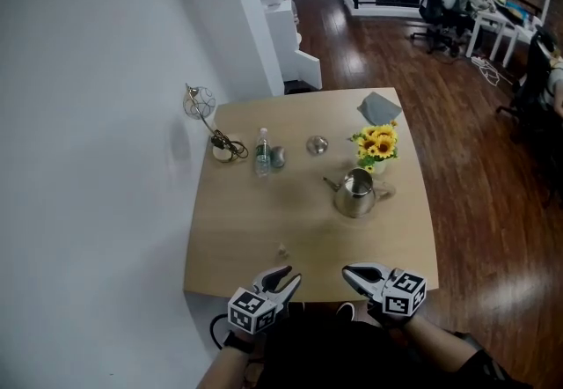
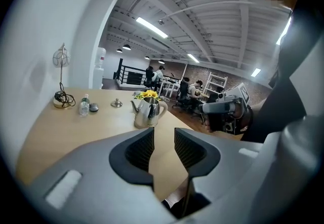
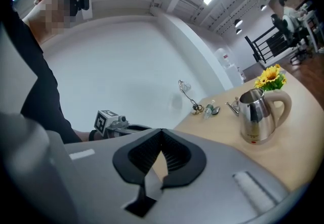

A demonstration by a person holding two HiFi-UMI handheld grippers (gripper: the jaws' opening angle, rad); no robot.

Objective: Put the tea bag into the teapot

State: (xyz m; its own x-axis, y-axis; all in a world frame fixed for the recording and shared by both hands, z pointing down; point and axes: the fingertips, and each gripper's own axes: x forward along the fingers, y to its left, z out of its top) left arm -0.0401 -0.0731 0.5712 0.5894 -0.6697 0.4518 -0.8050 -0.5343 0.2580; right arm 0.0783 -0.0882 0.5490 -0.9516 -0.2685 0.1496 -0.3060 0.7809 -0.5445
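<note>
- Head view: both tongs at the near table edge, nothing held. left gripper (image 1: 288, 275) and right gripper (image 1: 352, 273) are short of the small pale item (image 1: 281, 249), likely the tea bag, which lies loose just ahead of the left one. teapot (image 1: 354, 194) is mid-table with its lid (image 1: 317, 145) off.
- Left gripper view: left gripper (image 2: 163, 132) jaws slightly apart, empty. teapot (image 2: 148, 111) ahead; bag not visible.
- Right gripper view: right gripper (image 3: 162, 133) jaws together, empty. teapot (image 3: 255, 116) ahead-right.
- Step: approach, pre-pick. Next: open wider, come down over the bag, pinch.
</note>
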